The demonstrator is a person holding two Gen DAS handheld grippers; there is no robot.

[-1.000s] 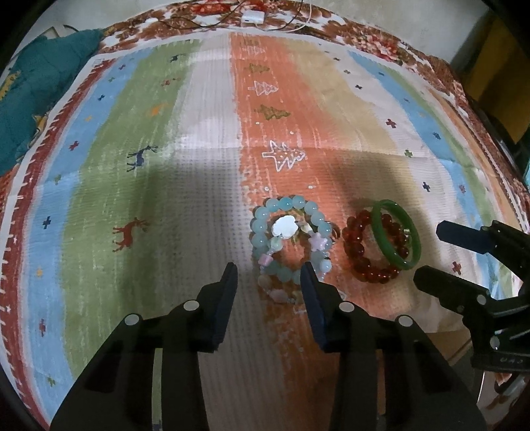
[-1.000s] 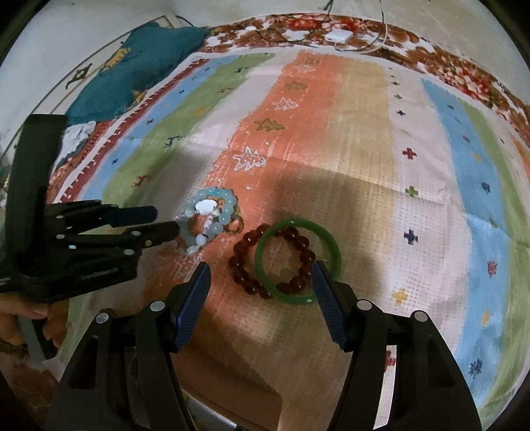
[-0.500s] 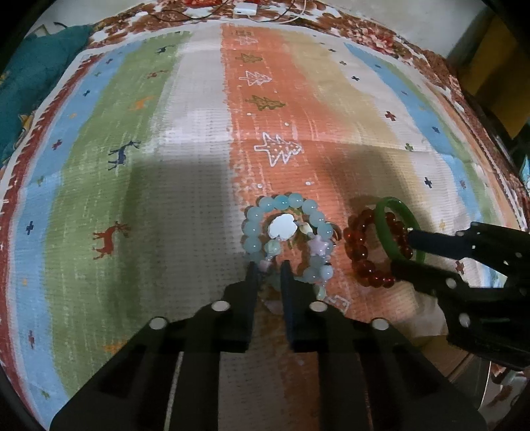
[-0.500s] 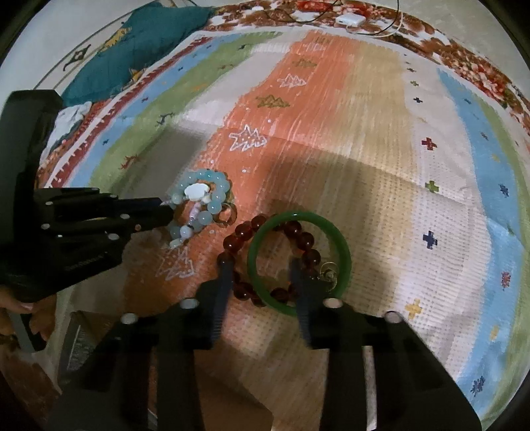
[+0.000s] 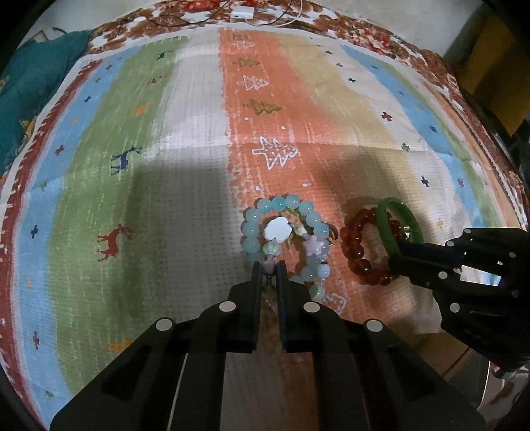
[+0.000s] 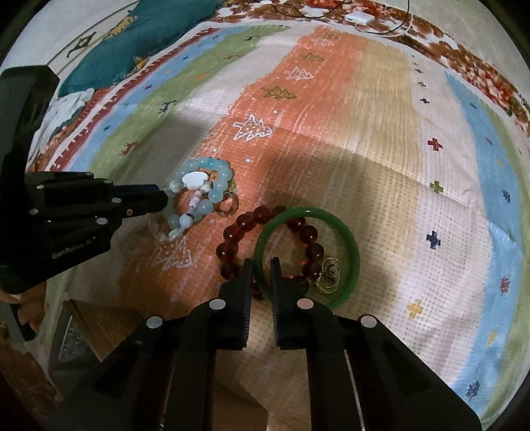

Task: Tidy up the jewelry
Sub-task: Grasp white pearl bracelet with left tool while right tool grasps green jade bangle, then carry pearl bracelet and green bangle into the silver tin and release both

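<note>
**On the striped cloth, both grippers close on the bracelets**

Nearest our cameras, at the cloth's front edge, we now have both tools clamped where a second ago they stood wide open and short of the jewelry. Our left gripper (image 5: 268,269) has narrowed its jaws to a slim gap and pinches the near end of the pale blue bead bracelet (image 5: 285,236), right where a small lilac bead and dangling charm sit between the fingertips. Our right gripper (image 6: 261,269) has done likewise on the near rim of the green bangle (image 6: 306,253), jaws shut around the band.

Just beyond the fingertips, the dark red bead bracelet (image 6: 265,243) lies partly under the bangle, touching it, so a lift of the bangle may drag or nudge the red beads; we judge that the main risk. A small gold wire ring (image 6: 328,275) rests inside the bangle's loop, close to the right finger. The blue bracelet, with its white flower charm (image 5: 277,229) and a lilac star bead (image 5: 314,247), sits just left of the red one, near but apart.

Farther out, the striped tablecloth (image 5: 185,139) runs bare of jewelry to a white adapter (image 5: 242,13) with cables and a teal cushion (image 6: 142,39) at the far edge. Both grasps look set; carrying each piece to its place is, we judge, the step in hand.
</note>
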